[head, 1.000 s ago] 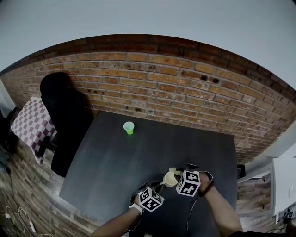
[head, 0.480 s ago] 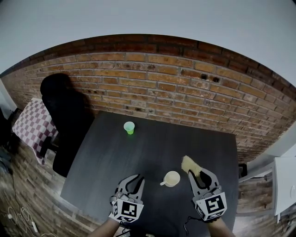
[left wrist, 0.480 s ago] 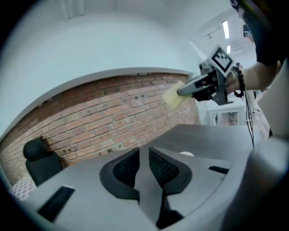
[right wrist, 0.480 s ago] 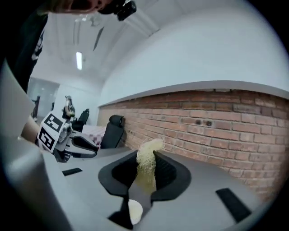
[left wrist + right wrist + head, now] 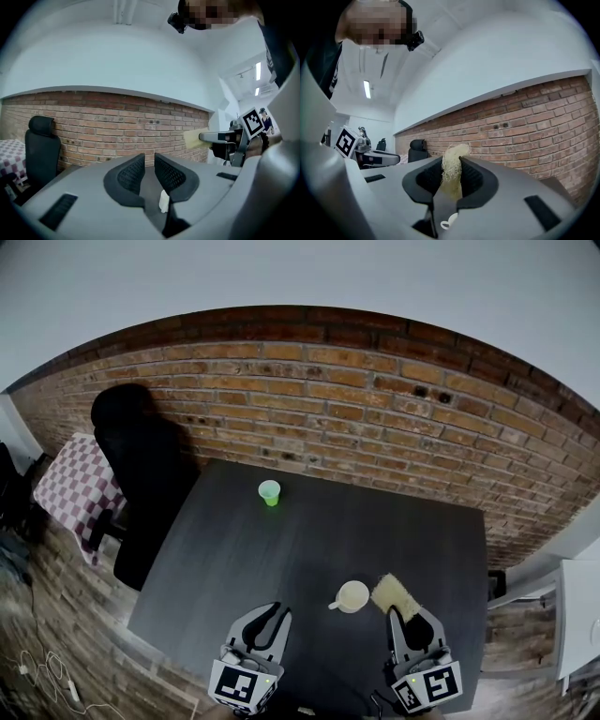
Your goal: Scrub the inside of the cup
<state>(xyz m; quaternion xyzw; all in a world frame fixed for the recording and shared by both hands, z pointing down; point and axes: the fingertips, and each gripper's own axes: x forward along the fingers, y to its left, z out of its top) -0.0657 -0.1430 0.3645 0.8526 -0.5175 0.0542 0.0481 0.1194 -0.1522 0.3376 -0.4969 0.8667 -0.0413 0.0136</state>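
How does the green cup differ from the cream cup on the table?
The green cup is bright green, no handle showing; the cream cup is pale with a side handle. The green cup stands alone toward the brick wall; the cream cup stands nearer the person, beside the scrubber in the right gripper. Both stand upright on the dark table.

The cup (image 5: 353, 595) is cream, the scrubber (image 5: 396, 592) pale straw-yellow, the counter (image 5: 309, 540) dark grey — the small cup (image 5: 270, 492) bright green. Brick wall (image 5: 309, 409) red-brown, chair (image 5: 141, 484) black, cloth (image 5: 70, 493) checked reddish-purple and white. Left hand-held gripper (image 5: 267, 617) and right hand-held gripper (image 5: 412, 617): grey, with black-and-white square markers.
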